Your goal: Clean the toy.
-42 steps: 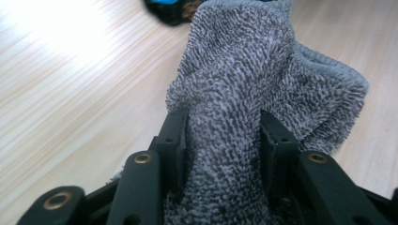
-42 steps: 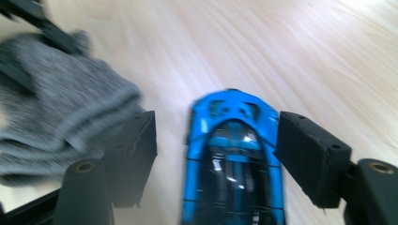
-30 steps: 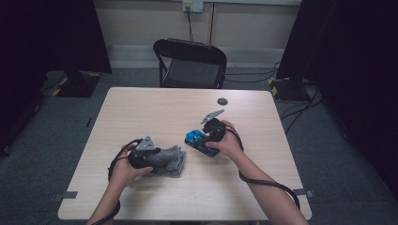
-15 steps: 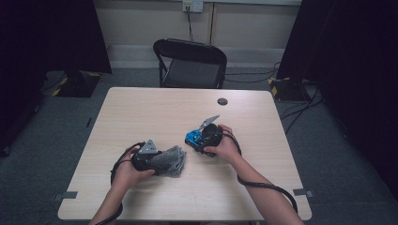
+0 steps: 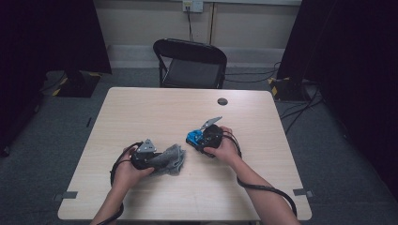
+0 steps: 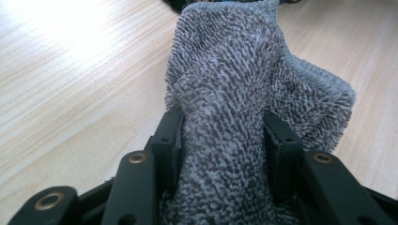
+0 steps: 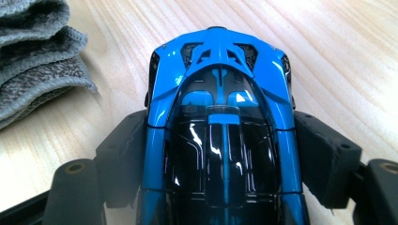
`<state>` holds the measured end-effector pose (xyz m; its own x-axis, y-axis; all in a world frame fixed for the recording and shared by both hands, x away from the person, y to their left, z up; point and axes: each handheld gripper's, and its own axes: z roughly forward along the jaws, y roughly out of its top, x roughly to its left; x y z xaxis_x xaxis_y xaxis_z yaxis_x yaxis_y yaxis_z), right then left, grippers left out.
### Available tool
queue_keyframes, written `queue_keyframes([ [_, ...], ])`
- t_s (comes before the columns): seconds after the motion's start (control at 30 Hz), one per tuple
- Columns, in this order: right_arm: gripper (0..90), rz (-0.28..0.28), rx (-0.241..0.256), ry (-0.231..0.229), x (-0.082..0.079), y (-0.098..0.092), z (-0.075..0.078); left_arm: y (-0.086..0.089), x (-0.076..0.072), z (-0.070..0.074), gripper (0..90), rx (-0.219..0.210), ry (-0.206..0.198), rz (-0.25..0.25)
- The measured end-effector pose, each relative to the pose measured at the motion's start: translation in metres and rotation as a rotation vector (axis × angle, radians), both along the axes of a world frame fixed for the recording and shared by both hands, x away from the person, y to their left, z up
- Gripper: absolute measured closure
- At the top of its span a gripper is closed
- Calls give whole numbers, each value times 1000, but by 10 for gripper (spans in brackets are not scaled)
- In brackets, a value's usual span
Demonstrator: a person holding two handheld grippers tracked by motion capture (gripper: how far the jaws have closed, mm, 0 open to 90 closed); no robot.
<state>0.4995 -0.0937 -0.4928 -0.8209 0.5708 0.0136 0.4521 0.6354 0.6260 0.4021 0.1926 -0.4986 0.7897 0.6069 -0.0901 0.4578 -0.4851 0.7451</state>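
A grey terry cloth (image 5: pixel 168 159) lies bunched on the wooden table (image 5: pixel 155 112) at the front left. My left gripper (image 5: pixel 149 158) is shut on it; in the left gripper view the cloth (image 6: pixel 225 93) bulges up between the two black jaws. A blue and black toy car (image 5: pixel 193 138) sits at the table's middle, and my right gripper (image 5: pixel 201 140) is shut on it. The right gripper view has the car (image 7: pixel 220 117) pinched at its sides by both pads, with the folded cloth (image 7: pixel 33 65) close at the upper left. Car and cloth lie a short gap apart.
A small dark round disc (image 5: pixel 222 101) rests near the table's far edge. A black folding chair (image 5: pixel 190 63) stands behind the table. Cables (image 5: pixel 263 187) trail from both grippers over the front edge.
Both hands have drawn slightly nearer the front edge and closer together. The car and the cloth stay held.
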Motion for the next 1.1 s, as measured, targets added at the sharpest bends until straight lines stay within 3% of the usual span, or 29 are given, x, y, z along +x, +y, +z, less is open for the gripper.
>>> queue_keyframes([
  [0.63, 261, -32, -8, 9, -4, -1, 2, 2, 2, 0, 564, -16, 7, -1],
  [0.9, 262, -29, -15, 21, -7, -5, 4, 0, 1, 3, 615, 15, 9, 29],
  [1.0, 263, -33, -1, 25, -8, -9, 6, 0, 0, 5, 650, 3, 36, 58],
  [1.1, 270, -35, 8, 26, -10, -11, 10, 1, 0, 7, 676, 11, 32, 80],
])
